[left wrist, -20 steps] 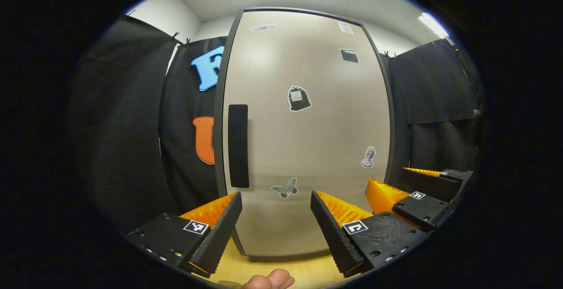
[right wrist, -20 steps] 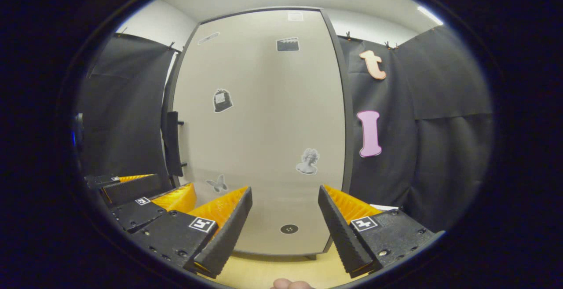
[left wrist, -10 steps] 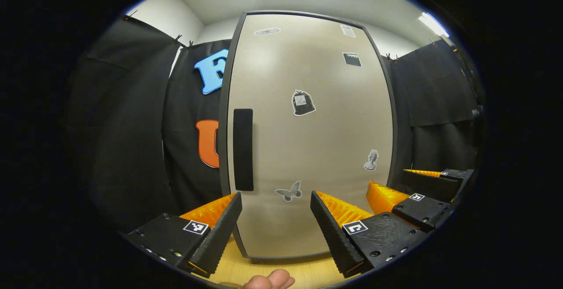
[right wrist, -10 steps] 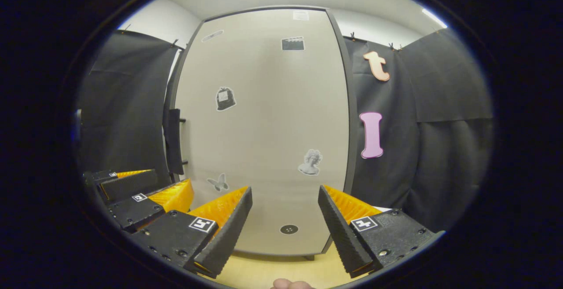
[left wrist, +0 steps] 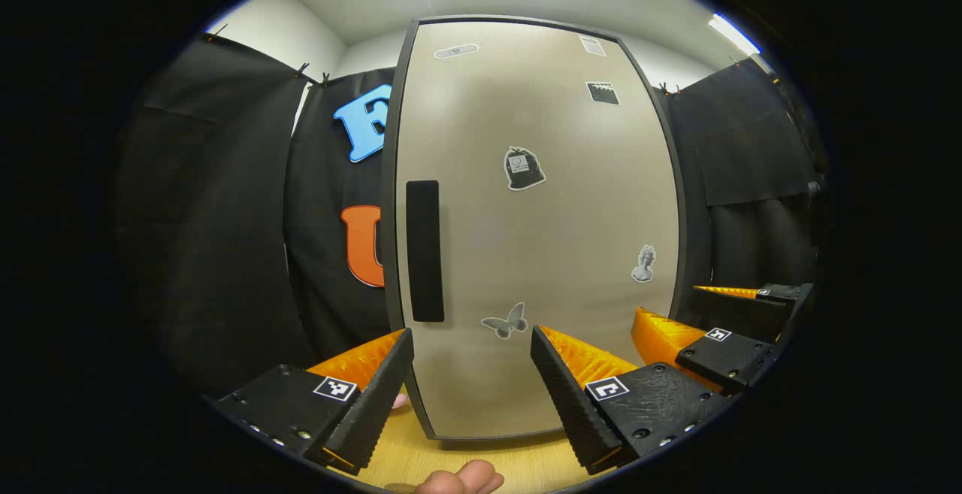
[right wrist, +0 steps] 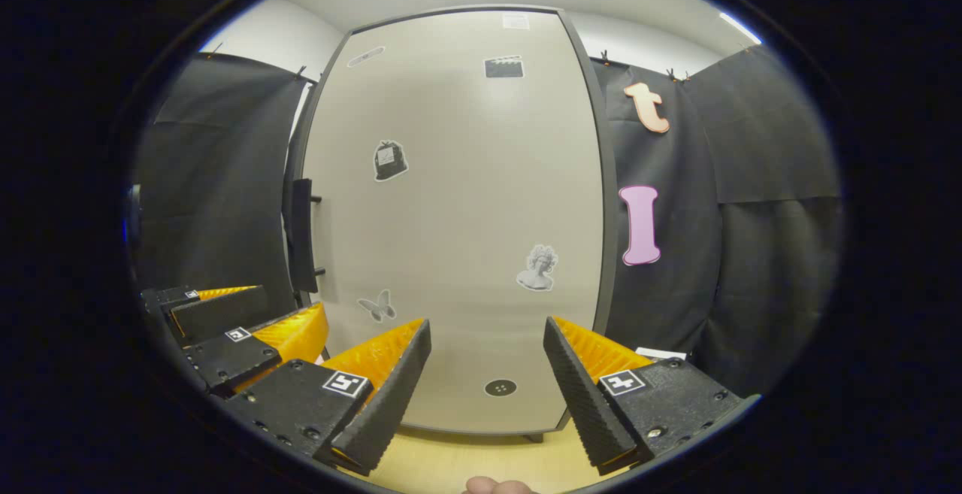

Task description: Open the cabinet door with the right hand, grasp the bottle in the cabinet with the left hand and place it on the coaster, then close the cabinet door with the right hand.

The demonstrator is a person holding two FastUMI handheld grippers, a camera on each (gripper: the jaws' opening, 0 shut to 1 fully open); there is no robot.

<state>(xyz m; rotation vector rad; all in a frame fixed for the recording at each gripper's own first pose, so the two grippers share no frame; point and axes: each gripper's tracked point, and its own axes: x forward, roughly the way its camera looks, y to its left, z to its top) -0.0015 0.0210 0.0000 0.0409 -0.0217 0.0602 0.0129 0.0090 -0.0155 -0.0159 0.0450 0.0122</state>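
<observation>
- pale wooden surface (left wrist: pixel 466 453) carries the shut cabinet door (left wrist: pixel 533 238); black cloth walls around.
- left gripper (left wrist: pixel 472 381) and right gripper (right wrist: pixel 487 374) fingers spread wide, holding nothing.
- right gripper view catches the handle (right wrist: pixel 302 234) side-on.

I can't read any text here: the stickers on the cabinet door (left wrist: pixel 541 238) are too small to make out, and the grippers' square markers carry only coded patterns

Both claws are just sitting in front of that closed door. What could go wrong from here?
The handle is a slim bar at the door's left edge, while the right gripper faces the middle, so it could miss or slip. The left gripper waits close in front, jaws open; the swinging door might hit it.
</observation>
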